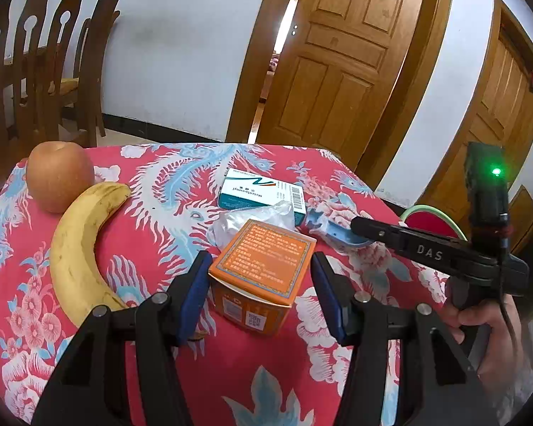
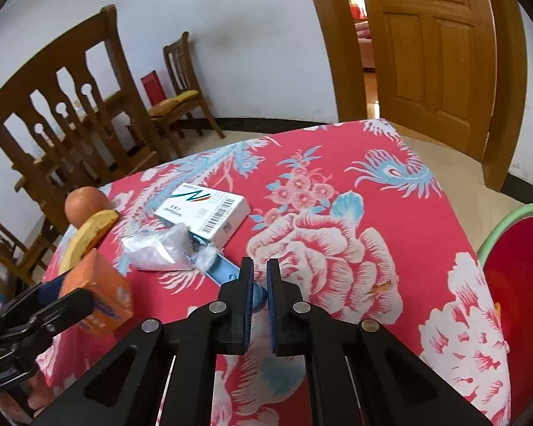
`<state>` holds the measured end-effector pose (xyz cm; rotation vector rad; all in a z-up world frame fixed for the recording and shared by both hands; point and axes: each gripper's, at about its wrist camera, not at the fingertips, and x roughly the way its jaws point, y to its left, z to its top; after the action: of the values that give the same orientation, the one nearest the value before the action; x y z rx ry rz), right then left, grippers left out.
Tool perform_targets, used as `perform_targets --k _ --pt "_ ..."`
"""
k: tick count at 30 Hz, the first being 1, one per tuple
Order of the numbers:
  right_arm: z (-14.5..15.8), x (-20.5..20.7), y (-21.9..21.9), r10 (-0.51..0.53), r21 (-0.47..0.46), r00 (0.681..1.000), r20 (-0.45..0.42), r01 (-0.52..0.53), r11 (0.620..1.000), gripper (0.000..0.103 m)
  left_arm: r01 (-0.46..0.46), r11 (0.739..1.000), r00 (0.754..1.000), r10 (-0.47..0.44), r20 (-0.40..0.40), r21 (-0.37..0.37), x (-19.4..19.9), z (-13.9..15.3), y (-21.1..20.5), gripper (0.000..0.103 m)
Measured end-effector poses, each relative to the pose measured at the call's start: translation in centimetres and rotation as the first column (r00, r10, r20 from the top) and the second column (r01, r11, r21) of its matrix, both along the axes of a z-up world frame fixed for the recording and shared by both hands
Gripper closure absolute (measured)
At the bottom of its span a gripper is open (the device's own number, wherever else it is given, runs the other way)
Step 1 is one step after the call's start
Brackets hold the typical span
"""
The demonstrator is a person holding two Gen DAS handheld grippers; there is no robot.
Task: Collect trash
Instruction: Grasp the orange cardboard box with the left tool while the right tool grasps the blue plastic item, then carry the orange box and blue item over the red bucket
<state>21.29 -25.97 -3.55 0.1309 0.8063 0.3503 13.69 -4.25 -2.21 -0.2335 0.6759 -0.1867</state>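
An orange box (image 1: 263, 266) stands on the red flowered tablecloth (image 1: 231, 372). My left gripper (image 1: 261, 280) is open, with one jaw on each side of the box and small gaps showing. It also shows in the right wrist view (image 2: 96, 294). My right gripper (image 2: 257, 291) is shut on a blue plastic spoon (image 2: 227, 271), held by its handle end. The spoon's far end lies under a crumpled clear wrapper (image 2: 160, 248). A white and teal medicine box (image 2: 206, 213) lies just behind the wrapper.
A banana (image 1: 78, 245) and an apple (image 1: 58, 179) lie at the table's left. A red bin with a green rim (image 2: 515, 291) stands off the table's right edge. Wooden chairs (image 2: 64, 120) stand behind the table, with wooden doors (image 1: 341, 56) beyond.
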Motion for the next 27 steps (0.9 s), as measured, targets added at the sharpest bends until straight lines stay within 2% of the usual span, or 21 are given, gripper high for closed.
perform_targets --k 4,8,16,22,27 --pt "0.3 -0.7 -0.2 -0.01 -0.004 1.0 0.025 0.011 1.0 0.096 0.009 1.0 1.0 -0.009 0.005 0.005 -0.1 0.1 -0.3 0.046" --pt "0.4 -1.4 -1.1 -0.027 -0.006 0.999 0.032 0.027 1.0 0.096 0.011 0.999 1.0 -0.011 0.01 0.047 -0.5 0.3 -1.5 0.046" --pt "1.3 -2.5 -3.3 -0.051 0.024 0.997 0.055 0.049 0.998 0.096 0.073 0.996 0.997 -0.073 0.003 0.06 -0.1 1.2 -4.6 0.046" --pt "2.4 -4.3 -5.1 -0.075 -0.012 0.99 0.12 0.077 0.997 0.096 0.109 0.989 0.994 -0.111 0.014 0.095 1.0 2.0 -8.0 0.046" --pt "2.3 -5.7 -7.9 -0.108 0.009 0.985 0.134 0.108 0.994 0.096 0.133 0.989 0.991 -0.134 0.012 0.057 2.0 2.5 -10.4 0.046"
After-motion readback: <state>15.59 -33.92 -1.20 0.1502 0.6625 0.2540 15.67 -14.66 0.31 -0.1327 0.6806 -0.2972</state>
